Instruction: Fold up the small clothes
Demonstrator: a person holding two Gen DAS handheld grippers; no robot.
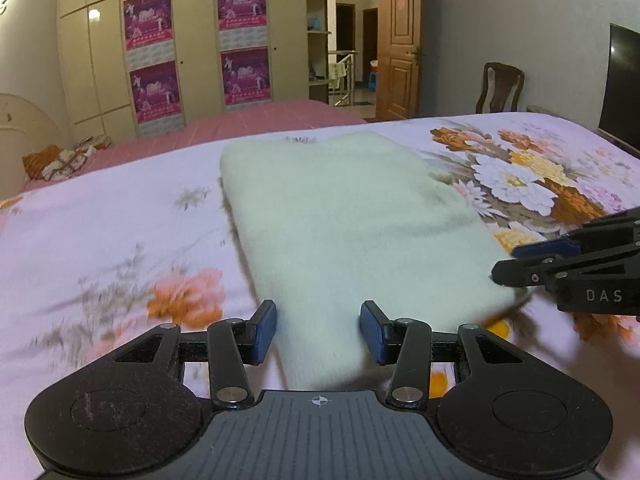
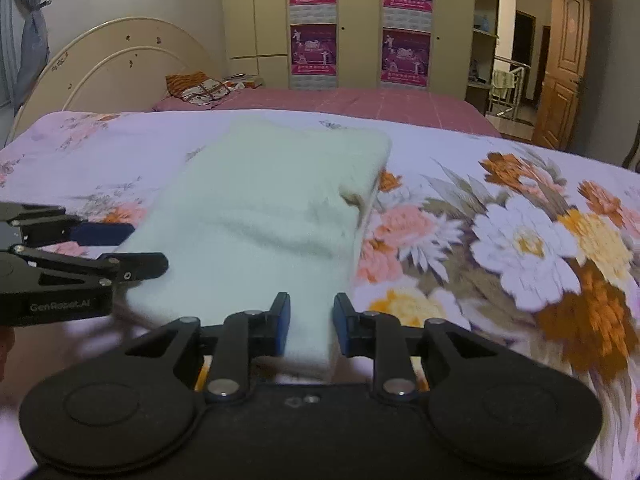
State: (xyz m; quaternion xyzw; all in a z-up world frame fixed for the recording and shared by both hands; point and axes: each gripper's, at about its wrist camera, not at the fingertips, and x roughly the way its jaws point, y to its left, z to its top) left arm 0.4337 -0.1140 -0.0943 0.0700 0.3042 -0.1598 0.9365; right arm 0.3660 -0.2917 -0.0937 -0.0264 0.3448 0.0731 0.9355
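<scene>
A pale green fluffy garment (image 1: 340, 216) lies folded into a long rectangle on the flowered bedspread (image 1: 100, 232). My left gripper (image 1: 319, 330) is at the garment's near end with its blue pads (image 1: 264, 332) apart. The cloth lies between them and I see no pinch. In the right wrist view the same garment (image 2: 264, 208) runs away from my right gripper (image 2: 312, 326). Its pads (image 2: 282, 328) stand narrowly apart on either side of the cloth's near edge. Each gripper shows in the other's view, the right gripper (image 1: 520, 262) at the garment's right corner and the left gripper (image 2: 140, 248) at its left.
The bedspread (image 2: 520, 240) covers a wide bed, with a pink sheet (image 2: 360, 104) and a patterned pillow (image 2: 200, 86) beyond it. A cream headboard (image 2: 100, 68), wardrobes with posters (image 1: 196, 52), a wooden chair (image 1: 500, 86) and a dark screen (image 1: 624, 88) stand around the bed.
</scene>
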